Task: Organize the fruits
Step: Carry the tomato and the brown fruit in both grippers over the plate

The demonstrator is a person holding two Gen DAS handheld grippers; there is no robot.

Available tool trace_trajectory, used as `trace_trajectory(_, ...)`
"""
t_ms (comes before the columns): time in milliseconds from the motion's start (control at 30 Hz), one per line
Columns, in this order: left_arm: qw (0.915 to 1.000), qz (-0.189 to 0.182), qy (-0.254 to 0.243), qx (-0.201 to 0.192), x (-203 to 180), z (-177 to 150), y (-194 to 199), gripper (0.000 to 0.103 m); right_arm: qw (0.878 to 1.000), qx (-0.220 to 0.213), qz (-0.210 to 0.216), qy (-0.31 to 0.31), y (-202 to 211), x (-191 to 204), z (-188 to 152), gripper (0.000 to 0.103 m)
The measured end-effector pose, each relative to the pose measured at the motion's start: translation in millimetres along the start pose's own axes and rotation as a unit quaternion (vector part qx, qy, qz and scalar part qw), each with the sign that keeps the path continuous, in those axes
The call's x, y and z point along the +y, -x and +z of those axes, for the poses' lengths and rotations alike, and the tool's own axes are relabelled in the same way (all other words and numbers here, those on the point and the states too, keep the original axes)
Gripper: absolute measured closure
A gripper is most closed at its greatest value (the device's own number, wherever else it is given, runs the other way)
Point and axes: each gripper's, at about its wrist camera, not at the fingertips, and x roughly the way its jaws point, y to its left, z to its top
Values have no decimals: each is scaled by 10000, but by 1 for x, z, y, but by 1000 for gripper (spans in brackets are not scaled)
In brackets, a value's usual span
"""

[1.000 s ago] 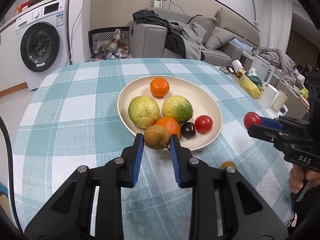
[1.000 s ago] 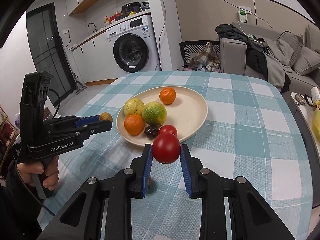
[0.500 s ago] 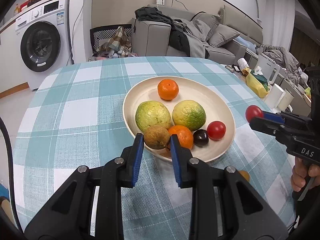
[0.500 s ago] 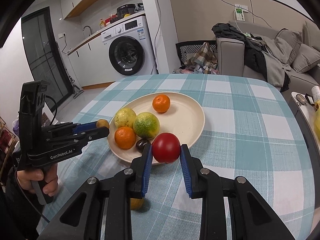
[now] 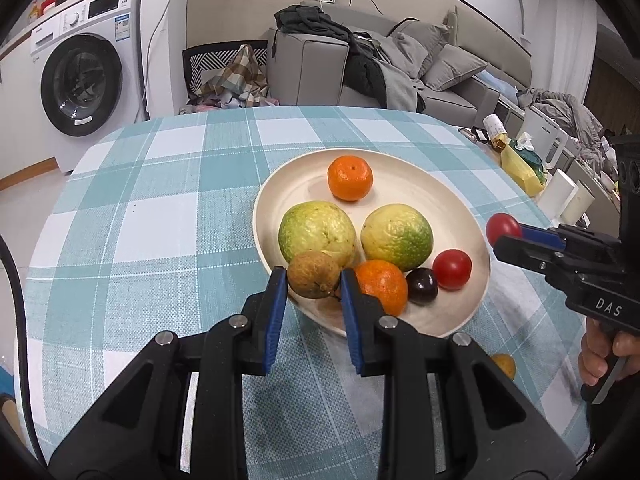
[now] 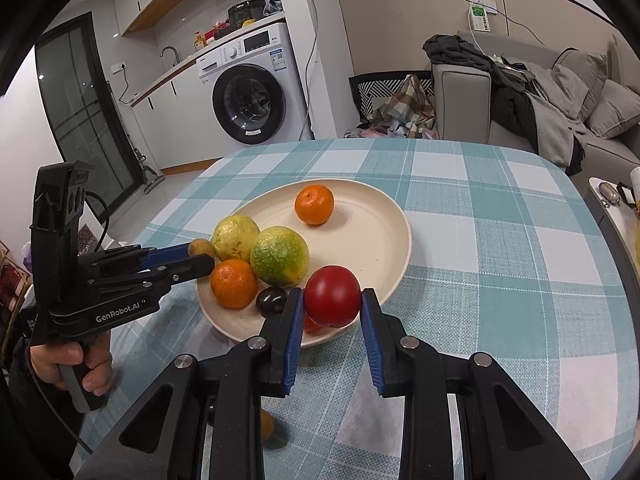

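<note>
A cream plate (image 5: pixel 412 168) (image 6: pixel 380 216) on the checked table holds two green-yellow fruits (image 5: pixel 316 230) (image 5: pixel 396 236), two oranges (image 5: pixel 350 178) (image 5: pixel 382 284), a dark plum (image 5: pixel 422 286) and a small red tomato (image 5: pixel 452 268). My left gripper (image 5: pixel 314 280) is shut on a brown fruit (image 5: pixel 314 274) over the plate's near-left rim; it also shows in the right wrist view (image 6: pixel 200 246). My right gripper (image 6: pixel 332 300) is shut on a large red tomato (image 6: pixel 332 294) above the plate's near rim; it also shows in the left wrist view (image 5: pixel 502 226).
A small orange-yellow fruit (image 5: pixel 504 364) (image 6: pixel 266 426) lies on the tablecloth near the front edge. Beyond the table stand a washing machine (image 5: pixel 80 80), a sofa with clothes (image 5: pixel 360 60) and a side shelf with a yellow bag (image 5: pixel 520 168).
Both grippers have moved forward over the plate's near rim with their fruits still held. The plate looks closer in both views.
</note>
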Motion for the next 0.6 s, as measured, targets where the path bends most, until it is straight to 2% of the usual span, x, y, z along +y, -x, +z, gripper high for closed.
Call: trace_trajectory(600, 9999, -12, -87, 57, -3, 11, -18, 79, 9999, 105, -90, -84, -17, -7, 5, 74)
